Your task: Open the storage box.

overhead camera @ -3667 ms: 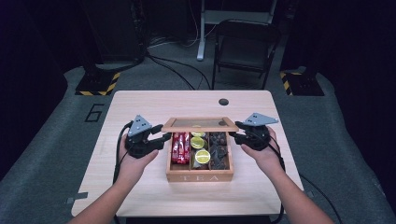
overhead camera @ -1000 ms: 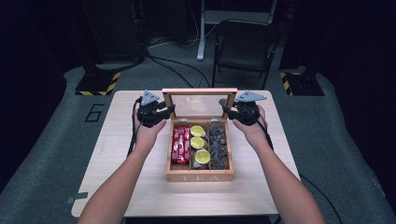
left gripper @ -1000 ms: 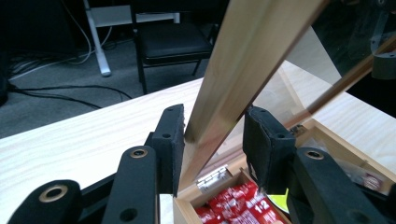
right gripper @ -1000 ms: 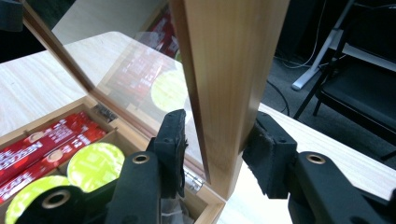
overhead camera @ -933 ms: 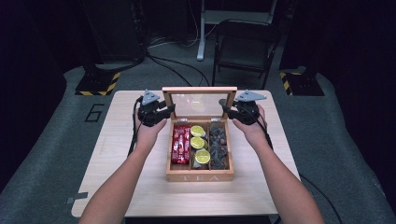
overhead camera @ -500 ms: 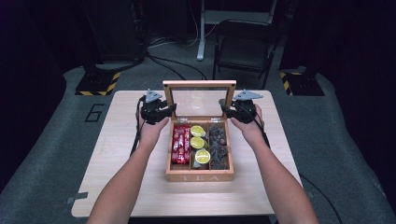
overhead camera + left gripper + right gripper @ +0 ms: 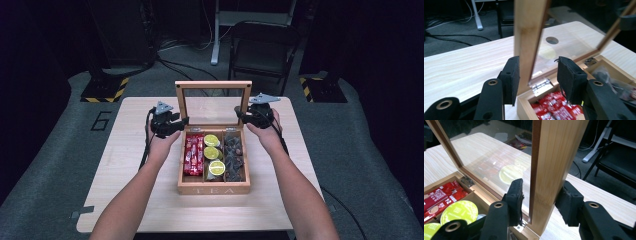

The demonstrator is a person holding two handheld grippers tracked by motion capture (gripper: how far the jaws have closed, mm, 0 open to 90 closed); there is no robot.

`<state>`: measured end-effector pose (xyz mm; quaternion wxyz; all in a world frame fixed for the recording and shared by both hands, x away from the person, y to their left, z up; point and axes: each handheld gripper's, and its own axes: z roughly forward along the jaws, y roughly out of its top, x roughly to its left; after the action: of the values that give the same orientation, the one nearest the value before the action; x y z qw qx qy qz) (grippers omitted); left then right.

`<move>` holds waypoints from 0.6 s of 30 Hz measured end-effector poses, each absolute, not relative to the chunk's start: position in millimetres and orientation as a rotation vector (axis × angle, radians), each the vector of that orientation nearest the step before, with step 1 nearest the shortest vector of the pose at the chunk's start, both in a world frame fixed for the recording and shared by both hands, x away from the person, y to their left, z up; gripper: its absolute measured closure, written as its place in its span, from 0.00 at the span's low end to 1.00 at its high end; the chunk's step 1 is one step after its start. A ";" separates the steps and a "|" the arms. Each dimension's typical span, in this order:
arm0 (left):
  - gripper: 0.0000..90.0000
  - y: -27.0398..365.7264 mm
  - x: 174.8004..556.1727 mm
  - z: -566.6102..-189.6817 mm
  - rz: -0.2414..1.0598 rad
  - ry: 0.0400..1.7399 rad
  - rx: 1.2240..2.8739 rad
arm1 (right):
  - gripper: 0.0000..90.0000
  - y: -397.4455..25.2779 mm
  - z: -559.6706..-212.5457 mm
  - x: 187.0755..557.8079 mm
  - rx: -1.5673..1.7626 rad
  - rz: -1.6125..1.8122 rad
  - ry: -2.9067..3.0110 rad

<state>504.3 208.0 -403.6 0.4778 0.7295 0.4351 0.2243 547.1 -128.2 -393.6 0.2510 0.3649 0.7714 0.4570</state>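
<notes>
Lid (image 7: 213, 102) swung up from flat to near upright since earlier frame; both grippers went up w/ it.

Risk: lid slips, slams on box (image 7: 213, 161), since fingers not tight on frame; or overpush strains hinges (image 7: 540, 85).

Left gripper (image 7: 537, 75): fingers wide, straddling lid's side rail, left pad touching. Right gripper (image 7: 541, 201): fingers wide around other rail, both pads touching or nearly so. Box mid-bench (image 7: 125, 165).
</notes>
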 end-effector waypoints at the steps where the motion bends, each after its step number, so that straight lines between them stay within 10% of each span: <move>1: 0.59 207.8 501.5 -403.9 0.536 1.064 1.784 | 0.63 -129.0 -393.8 548.7 0.993 1.256 2.102; 18: 0.57 207.1 465.2 -412.1 0.488 1.052 1.822 | 0.60 -126.8 -393.3 564.8 1.049 1.267 2.117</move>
<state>465.2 207.1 -412.1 0.4714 0.7440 0.4296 0.1993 564.8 -126.8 -393.3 0.2282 0.3808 0.7689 0.4601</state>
